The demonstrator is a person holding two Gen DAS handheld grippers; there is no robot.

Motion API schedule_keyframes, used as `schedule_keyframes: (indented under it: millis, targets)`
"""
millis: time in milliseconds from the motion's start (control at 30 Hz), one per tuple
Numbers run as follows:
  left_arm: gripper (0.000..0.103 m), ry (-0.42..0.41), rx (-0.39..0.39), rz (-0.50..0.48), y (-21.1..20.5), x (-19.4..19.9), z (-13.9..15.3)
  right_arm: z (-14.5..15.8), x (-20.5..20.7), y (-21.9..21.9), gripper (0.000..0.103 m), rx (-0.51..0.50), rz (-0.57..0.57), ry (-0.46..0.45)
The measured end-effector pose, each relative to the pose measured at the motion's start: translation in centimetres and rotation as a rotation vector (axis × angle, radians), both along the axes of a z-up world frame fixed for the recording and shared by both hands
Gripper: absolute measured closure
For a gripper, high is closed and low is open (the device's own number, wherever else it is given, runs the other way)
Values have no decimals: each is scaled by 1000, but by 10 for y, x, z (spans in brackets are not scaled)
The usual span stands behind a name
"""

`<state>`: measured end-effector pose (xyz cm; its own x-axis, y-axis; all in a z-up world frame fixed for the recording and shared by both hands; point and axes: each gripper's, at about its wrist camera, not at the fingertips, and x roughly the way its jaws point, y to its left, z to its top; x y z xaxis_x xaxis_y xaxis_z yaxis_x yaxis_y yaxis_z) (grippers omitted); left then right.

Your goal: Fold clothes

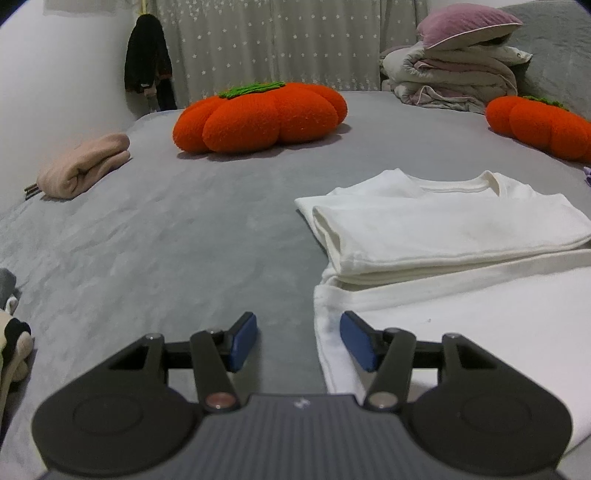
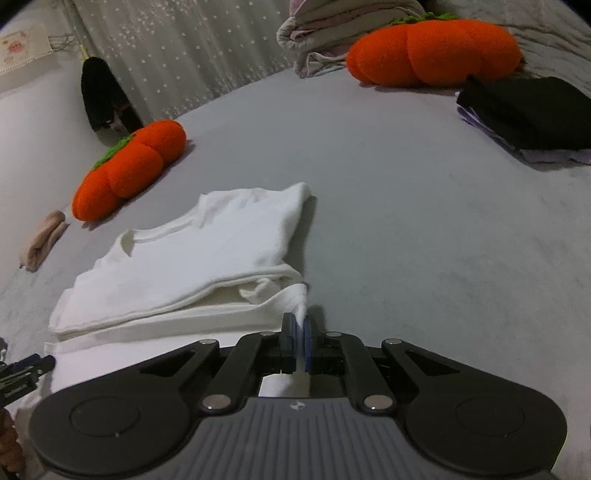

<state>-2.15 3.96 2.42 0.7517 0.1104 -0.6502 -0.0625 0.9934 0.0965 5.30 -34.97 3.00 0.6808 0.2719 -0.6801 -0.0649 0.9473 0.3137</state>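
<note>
The right gripper (image 2: 300, 341) is nearest, its blue pads pressed together on a corner of the white shirt (image 2: 207, 254), with cloth pinched between them and a fold of it showing just behind the jaws. The left gripper (image 1: 298, 341) hangs with its jaws wide apart and nothing between them; its right pad (image 1: 356, 341) sits over the shirt's near left edge, its left pad over the bare grey bedcover (image 1: 166, 240). The shirt (image 1: 443, 236) lies partly folded on the bed, sleeves turned in across the chest, collar pointing away.

Further off to the left, a rolled pink garment (image 1: 83, 166) rests near the wall. Beyond the shirt sits an orange pumpkin cushion (image 1: 258, 116), with a second one (image 2: 436, 51) to the right. Beside that second cushion lies a folded stack of dark clothes (image 2: 528, 114). At the far end are a pile of bedding with a mauve pillow (image 1: 465, 26), a starred curtain (image 1: 277, 40) and a black garment (image 1: 147, 55) hanging.
</note>
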Motion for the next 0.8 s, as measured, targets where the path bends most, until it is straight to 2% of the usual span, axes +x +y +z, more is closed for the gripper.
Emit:
schedule_keyframes:
  millis: [133,300,367,533,700,800]
  targets:
    - [49,0,-39,6,7,-2,3,-1,-1,8,95,-50,17,-28]
    - [49,-10,-156,36,34,-20,21,11,-11,-7,88,11,-16,-7]
    - [49,-4,-226,59,49,-30,25,20,-23,-13,82,27,-10,-21]
    - [49,50,-410,56,69,-52,26,31,-54,-23,79,68,27,-12]
    - [48,89,-467,12,64,-67,22,22,-85,-25,79,78,55,23]
    - [45,110,-447,-9,53,-67,15,20,-91,-27,79,85,58,25]
